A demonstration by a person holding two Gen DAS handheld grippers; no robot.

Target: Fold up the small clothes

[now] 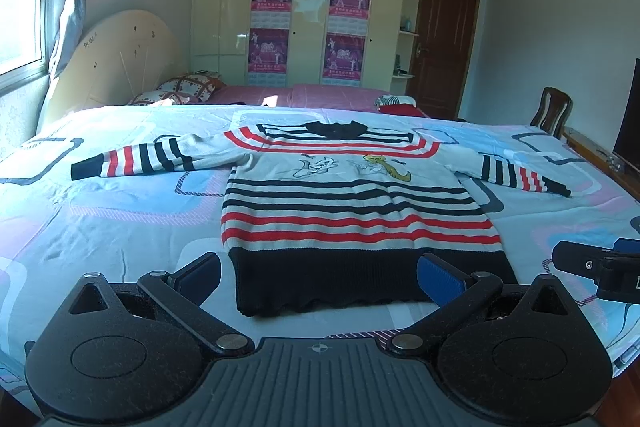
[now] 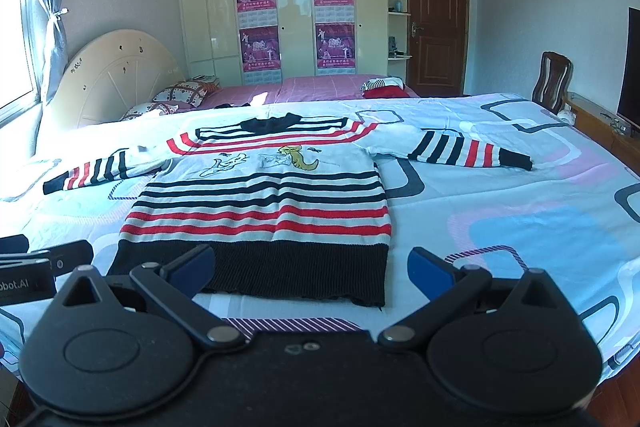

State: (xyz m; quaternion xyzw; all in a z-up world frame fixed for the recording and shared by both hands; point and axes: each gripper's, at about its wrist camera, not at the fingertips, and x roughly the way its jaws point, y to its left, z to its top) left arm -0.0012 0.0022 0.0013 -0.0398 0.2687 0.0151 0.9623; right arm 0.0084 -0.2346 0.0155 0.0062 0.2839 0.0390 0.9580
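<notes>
A small striped sweater (image 1: 344,199), white with red and black bands and a black hem, lies flat on the bed with both sleeves spread out; it also shows in the right wrist view (image 2: 264,203). My left gripper (image 1: 320,277) is open and empty, above the bed just short of the black hem. My right gripper (image 2: 310,267) is open and empty, also just short of the hem, towards its right side. Each gripper shows at the edge of the other's view, the right one (image 1: 600,267) and the left one (image 2: 36,267).
The bed has a pale blue patterned sheet (image 1: 120,219). A headboard (image 1: 120,59) and pillows (image 1: 188,87) are at far left, folded clothes (image 1: 396,105) at the far edge, a wardrobe (image 1: 304,7) and door (image 1: 444,39) behind, a chair (image 1: 554,111) and TV (image 1: 628,119) at right.
</notes>
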